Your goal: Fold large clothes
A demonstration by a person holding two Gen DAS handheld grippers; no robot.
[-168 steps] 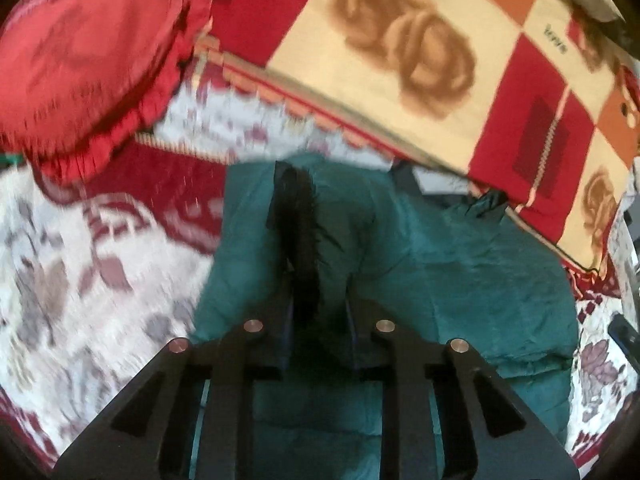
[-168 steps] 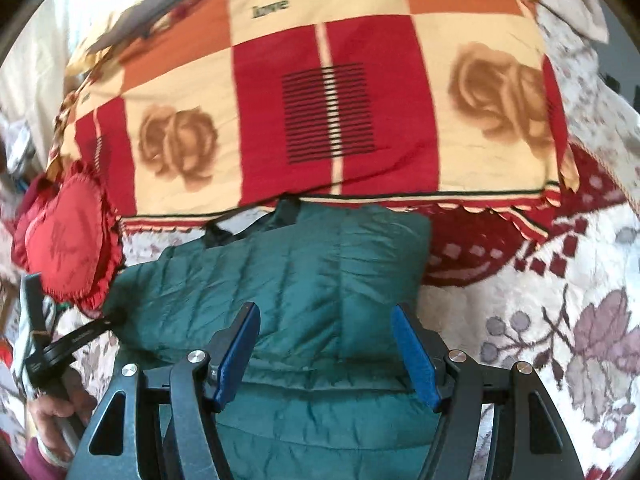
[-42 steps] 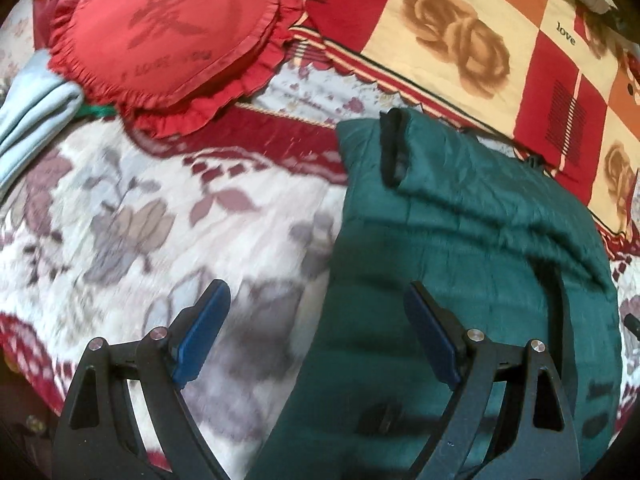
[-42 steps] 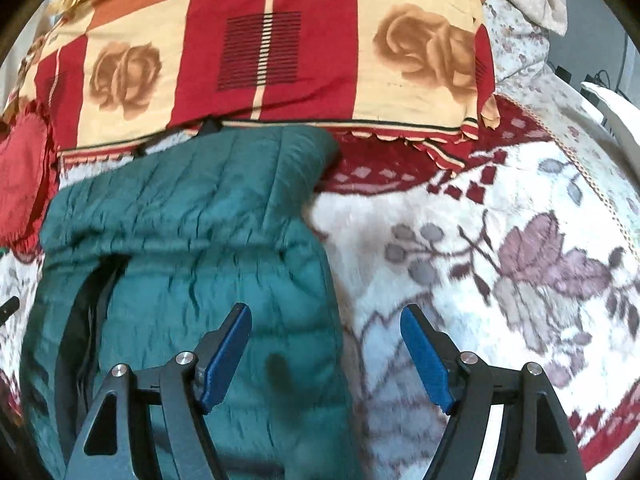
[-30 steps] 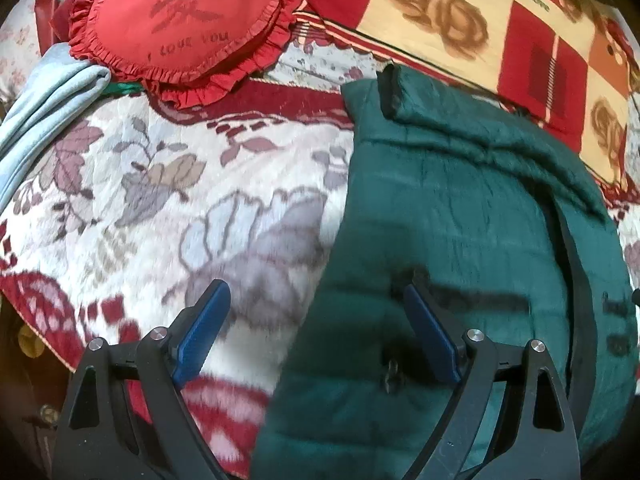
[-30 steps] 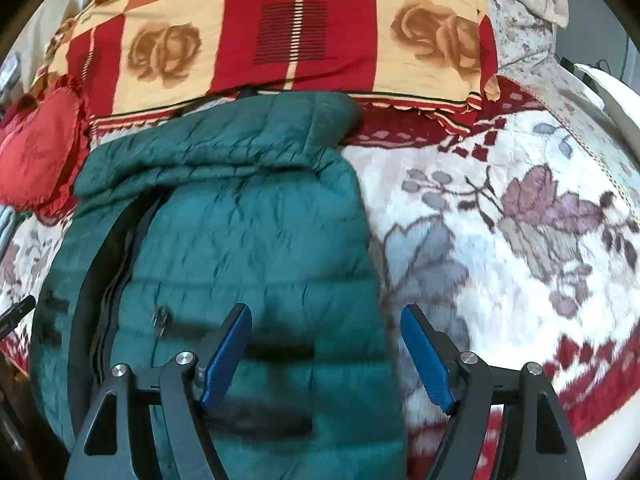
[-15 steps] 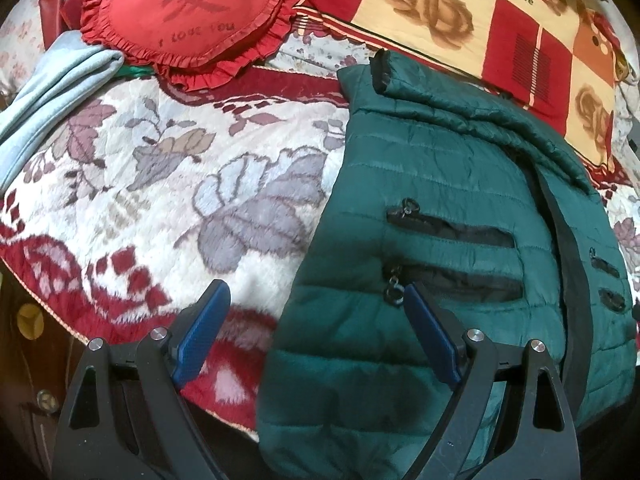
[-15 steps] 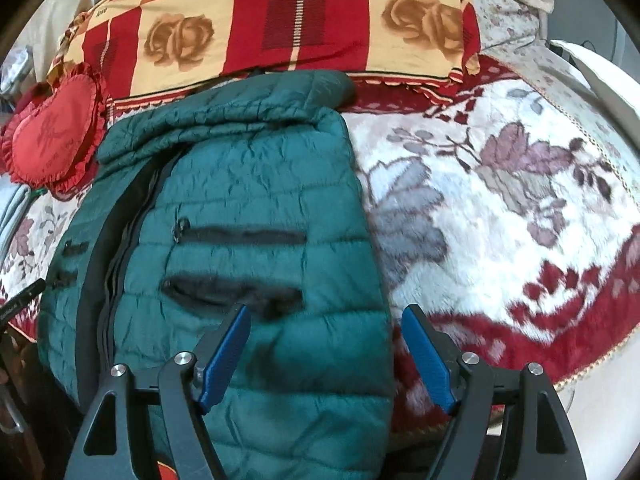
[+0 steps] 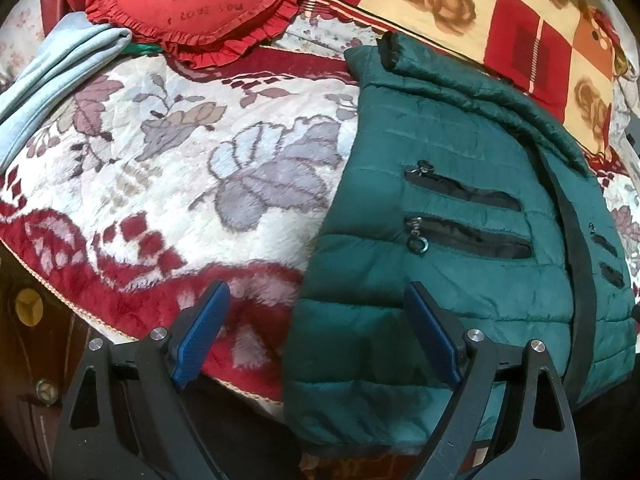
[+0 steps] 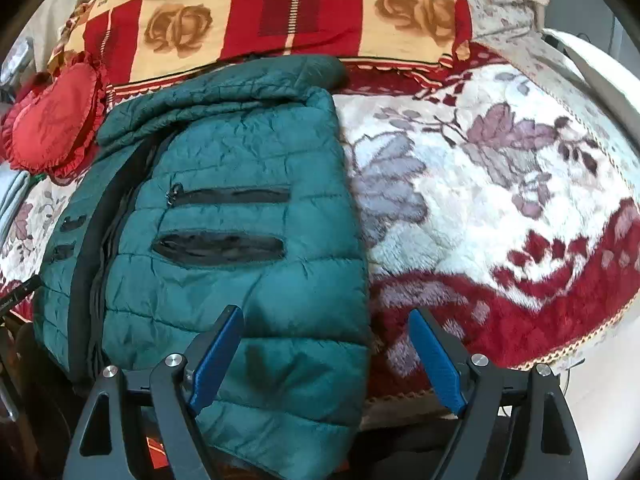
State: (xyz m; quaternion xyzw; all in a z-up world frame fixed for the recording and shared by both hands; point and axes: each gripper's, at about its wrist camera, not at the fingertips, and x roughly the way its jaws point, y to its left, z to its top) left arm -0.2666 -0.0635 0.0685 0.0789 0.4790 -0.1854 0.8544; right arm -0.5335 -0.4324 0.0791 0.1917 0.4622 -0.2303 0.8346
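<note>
The green jacket (image 9: pixel 432 240) lies flat on the bed (image 9: pixel 180 184). The left gripper (image 9: pixel 316 336) hangs released above its hem. The right gripper (image 10: pixel 326 354), released too, has just been widening, gripping nothing.

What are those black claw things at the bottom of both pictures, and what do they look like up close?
Each is a hand-held gripper. The left hand-held gripper and the right hand-held gripper look alike: a matt black frame with triangular cut-outs, round silver bolt heads at the joints, and two slim fingers faced with ribbed blue pads. No cables, lettering or sleeves show on either.
</note>
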